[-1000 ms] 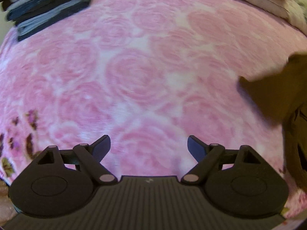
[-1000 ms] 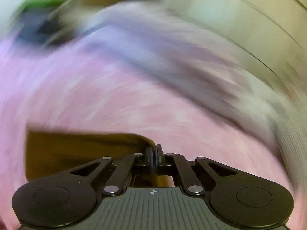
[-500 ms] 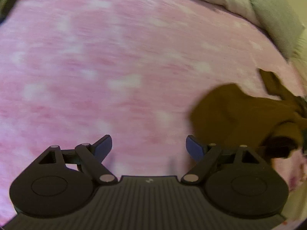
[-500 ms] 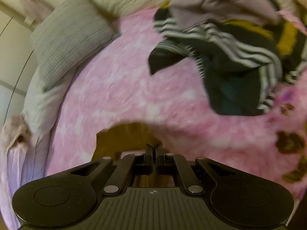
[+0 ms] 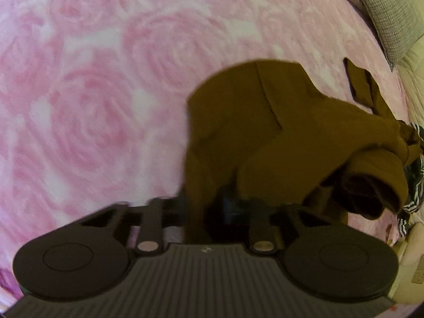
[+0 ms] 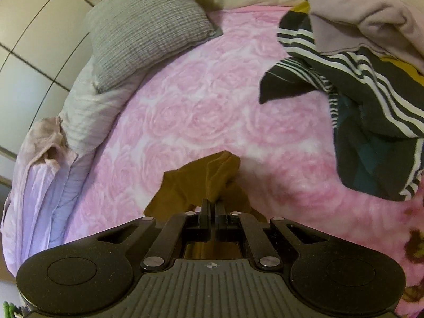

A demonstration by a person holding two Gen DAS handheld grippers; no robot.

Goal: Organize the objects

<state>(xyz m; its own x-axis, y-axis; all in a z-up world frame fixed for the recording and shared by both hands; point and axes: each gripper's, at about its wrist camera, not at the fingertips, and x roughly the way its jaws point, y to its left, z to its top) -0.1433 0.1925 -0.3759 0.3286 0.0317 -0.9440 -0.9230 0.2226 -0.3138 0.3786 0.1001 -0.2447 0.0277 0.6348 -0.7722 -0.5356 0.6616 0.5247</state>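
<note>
No box, bin or basket shows in either view; everything lies loose on a bed with a pink rose blanket (image 5: 111, 100).

A brown garment (image 5: 286, 132) lies spread and partly lifted on that blanket. In the left wrist view it fills the lower middle and right, with 1 sleeve opening (image 5: 363, 196) gaping dark at the right.

The left tool (image 5: 209, 209) has just been closing: its fingers are together and brown cloth sits between them, draping over the tips so the pads cannot be seen. The right tool (image 6: 212, 209) has its fingers (image 6: 204, 212) drawn tight together, clamped on a bunched fold of the same brown garment (image 6: 201, 182), which rises in a small peak just ahead of the tips.

In the right wrist view a grey pillow (image 6: 148, 31) lies at the head of the bed, with pale crumpled bedding (image 6: 53, 164) along the left edge. At the right, a dark striped garment (image 6: 371, 106) lies heaped beside a mauve cloth (image 6: 371, 18), both cut off by the frame; a bit of yellow shows among them.

The left wrist view is soft with blur. Where the brown garment meets the left tool is dark and hard to read, and a sliver of the striped garment shows only at the far right edge.
</note>
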